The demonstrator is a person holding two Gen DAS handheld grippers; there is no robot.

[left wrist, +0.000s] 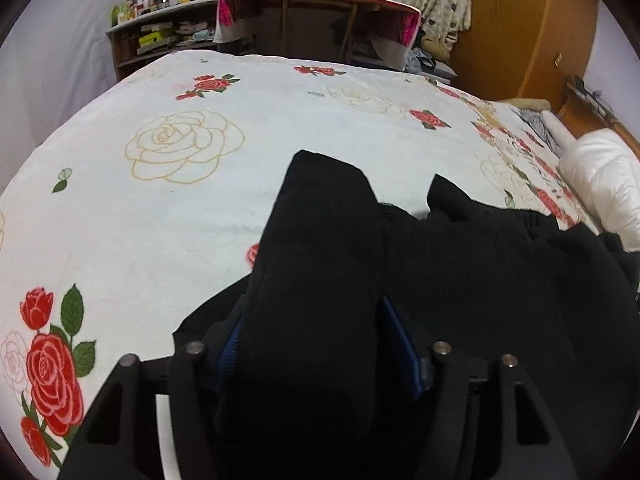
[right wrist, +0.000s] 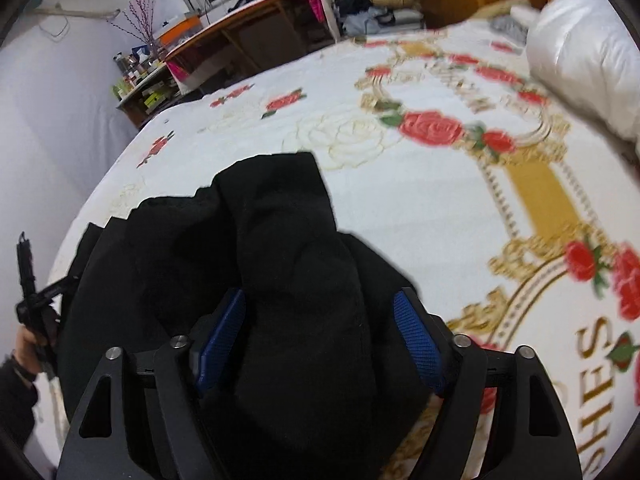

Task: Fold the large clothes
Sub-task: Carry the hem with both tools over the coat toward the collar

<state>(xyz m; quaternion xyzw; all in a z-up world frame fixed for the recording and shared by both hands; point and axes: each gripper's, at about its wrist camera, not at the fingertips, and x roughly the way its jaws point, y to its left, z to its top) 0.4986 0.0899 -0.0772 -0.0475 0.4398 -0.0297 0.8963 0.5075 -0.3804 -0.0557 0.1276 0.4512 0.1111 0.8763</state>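
A large black garment lies bunched on a white bed cover with red roses. In the left wrist view my left gripper is shut on a thick fold of the black garment that runs between its blue pads. In the right wrist view my right gripper is shut on another thick fold of the same garment, held between its blue pads. The fingertips of both grippers are partly hidden by cloth. The other hand-held gripper shows at the left edge of the right wrist view.
A white puffy duvet lies at the bed's right side, also in the right wrist view. A wooden desk and a cluttered shelf stand beyond the bed. A wooden wardrobe is at the back right.
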